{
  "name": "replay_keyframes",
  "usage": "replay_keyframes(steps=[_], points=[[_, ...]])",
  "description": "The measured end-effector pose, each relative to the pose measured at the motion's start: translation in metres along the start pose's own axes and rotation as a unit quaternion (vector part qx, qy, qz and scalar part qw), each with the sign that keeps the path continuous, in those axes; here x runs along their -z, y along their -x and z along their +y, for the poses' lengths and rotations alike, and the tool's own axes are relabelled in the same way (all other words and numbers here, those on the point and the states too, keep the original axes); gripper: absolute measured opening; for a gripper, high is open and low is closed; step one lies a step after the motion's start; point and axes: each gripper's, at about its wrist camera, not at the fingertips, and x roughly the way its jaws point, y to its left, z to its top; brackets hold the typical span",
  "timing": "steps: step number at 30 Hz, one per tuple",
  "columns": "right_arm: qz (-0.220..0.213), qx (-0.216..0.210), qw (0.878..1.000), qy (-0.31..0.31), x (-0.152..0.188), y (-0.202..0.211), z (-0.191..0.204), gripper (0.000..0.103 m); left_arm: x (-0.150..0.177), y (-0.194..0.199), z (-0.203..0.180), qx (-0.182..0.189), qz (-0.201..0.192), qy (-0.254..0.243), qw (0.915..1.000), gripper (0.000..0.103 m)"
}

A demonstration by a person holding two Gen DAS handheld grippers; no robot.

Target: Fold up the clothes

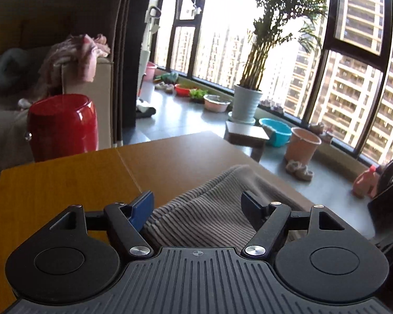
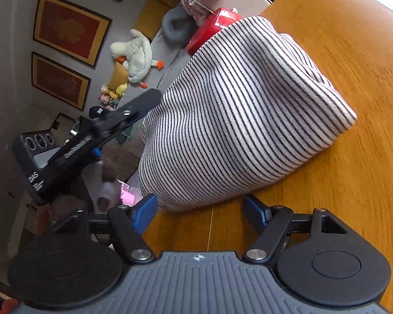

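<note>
wooden table (image 2: 353, 157), striped garment (image 2: 235, 110) lying folded, long axis diagonal

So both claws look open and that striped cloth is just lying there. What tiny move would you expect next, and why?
Probably the right gripper eases forward to pinch the near edge of the grey-and-black striped knit garment. Both it and the left gripper stand open with nothing pressed between the pads, and the garment lies bunched, not flat, on the orange-brown wooden table, so it needs regrasping before any fold.
</note>
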Motion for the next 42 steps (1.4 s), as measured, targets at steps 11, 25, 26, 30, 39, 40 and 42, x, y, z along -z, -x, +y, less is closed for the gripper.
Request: replay_keyframes(steps=[11,25,26,30,39,40,42], points=[[-0.073,0.095,0.992,0.04,-0.056,0.029,-0.024,0.043,0.039,-0.051,0.078,0.084,0.071,0.186,0.9763,0.083],[-0.104,0.178,0.933,0.295,-0.062,0.046,0.043,0.065,0.095,0.022,-0.019,0.189,0.07,0.161,0.9662,0.094],[-0.108,0.168,0.922,0.331,-0.053,0.053,0.057,0.068,0.093,0.033,-0.015,0.172,0.054,0.154,0.9713,0.094],[-0.072,0.137,0.879,0.45,-0.002,0.064,0.097,0.074,0.092,0.058,0.016,0.081,0.023,0.182,0.9796,0.082],[-0.035,0.219,0.786,0.578,0.068,0.0,0.104,0.082,0.106,0.024,0.002,0.073,0.069,0.176,0.9793,0.053],[-0.036,0.226,0.77,0.596,0.073,-0.005,0.101,0.082,0.105,0.023,-0.001,0.071,0.069,0.172,0.9801,0.05],[-0.042,0.237,0.751,0.615,0.077,-0.007,0.101,0.077,0.105,0.022,-0.002,0.066,0.068,0.169,0.9811,0.043]])
